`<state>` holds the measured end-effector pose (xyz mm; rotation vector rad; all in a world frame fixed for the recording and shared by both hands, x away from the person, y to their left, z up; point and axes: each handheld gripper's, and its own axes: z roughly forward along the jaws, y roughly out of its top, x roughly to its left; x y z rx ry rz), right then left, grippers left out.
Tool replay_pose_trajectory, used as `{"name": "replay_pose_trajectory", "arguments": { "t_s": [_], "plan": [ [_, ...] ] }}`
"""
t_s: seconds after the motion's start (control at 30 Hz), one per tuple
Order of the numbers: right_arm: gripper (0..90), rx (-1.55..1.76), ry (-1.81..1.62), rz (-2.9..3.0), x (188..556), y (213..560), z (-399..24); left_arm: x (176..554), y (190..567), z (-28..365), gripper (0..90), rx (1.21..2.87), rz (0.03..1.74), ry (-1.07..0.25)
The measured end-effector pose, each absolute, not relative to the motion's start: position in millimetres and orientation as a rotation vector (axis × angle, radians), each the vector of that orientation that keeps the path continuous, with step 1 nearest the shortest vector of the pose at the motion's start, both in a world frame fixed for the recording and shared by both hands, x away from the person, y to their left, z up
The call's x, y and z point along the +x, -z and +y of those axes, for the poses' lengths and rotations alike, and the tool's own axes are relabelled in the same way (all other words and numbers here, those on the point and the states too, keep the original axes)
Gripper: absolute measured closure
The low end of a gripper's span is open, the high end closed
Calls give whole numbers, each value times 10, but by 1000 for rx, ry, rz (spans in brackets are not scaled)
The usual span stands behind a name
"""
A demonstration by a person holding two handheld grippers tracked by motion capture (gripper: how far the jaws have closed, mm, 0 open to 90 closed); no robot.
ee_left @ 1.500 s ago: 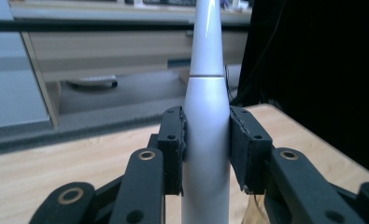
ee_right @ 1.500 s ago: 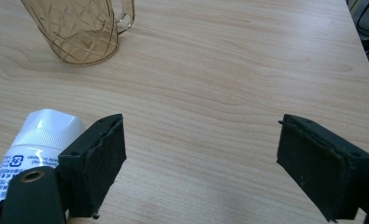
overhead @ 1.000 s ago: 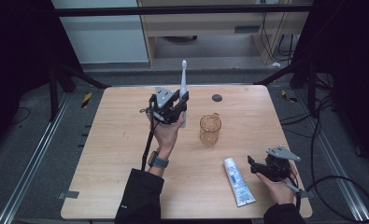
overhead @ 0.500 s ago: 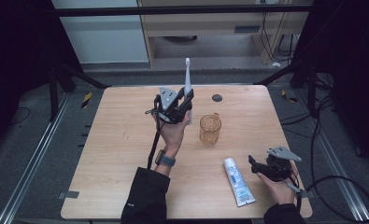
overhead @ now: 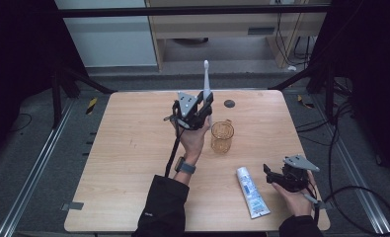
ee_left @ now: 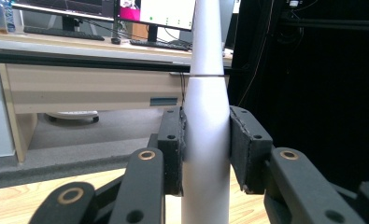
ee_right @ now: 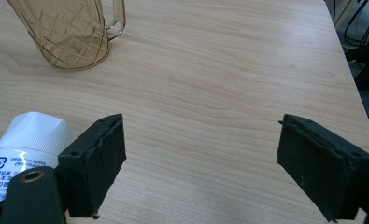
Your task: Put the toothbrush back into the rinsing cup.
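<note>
Above the table [overhead: 133, 148], the left gripper [overhead: 205, 101] clamps a white toothbrush [overhead: 206, 79] upright (cup [overhead: 221, 136] just beside); the right gripper [overhead: 271, 174] rests wide open near the toothpaste tube [overhead: 252, 192].

Dim lab corner around a wooden table [overhead: 133, 163]

A beige desk [ee_left: 79, 86] with monitors [ee_left: 154, 11] stands beyond; cables [overhead: 350, 148] trail over grey floor [overhead: 29, 158].

The left tongs [overhead: 206, 101] carried the toothbrush [overhead: 207, 79] rightward toward the cup [overhead: 221, 136].
</note>
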<state>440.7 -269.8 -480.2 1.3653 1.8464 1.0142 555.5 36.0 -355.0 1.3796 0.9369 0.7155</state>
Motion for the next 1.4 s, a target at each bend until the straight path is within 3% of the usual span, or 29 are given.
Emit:
{"name": "replay_pose_trajectory", "arguments": {
  "t_s": [1.4],
  "plan": [
    [158, 1332, -1000, 1860, 4408, 4819, -2686, 5666, 3998, 101, 665, 1499, 886, -685]
  ]
}}
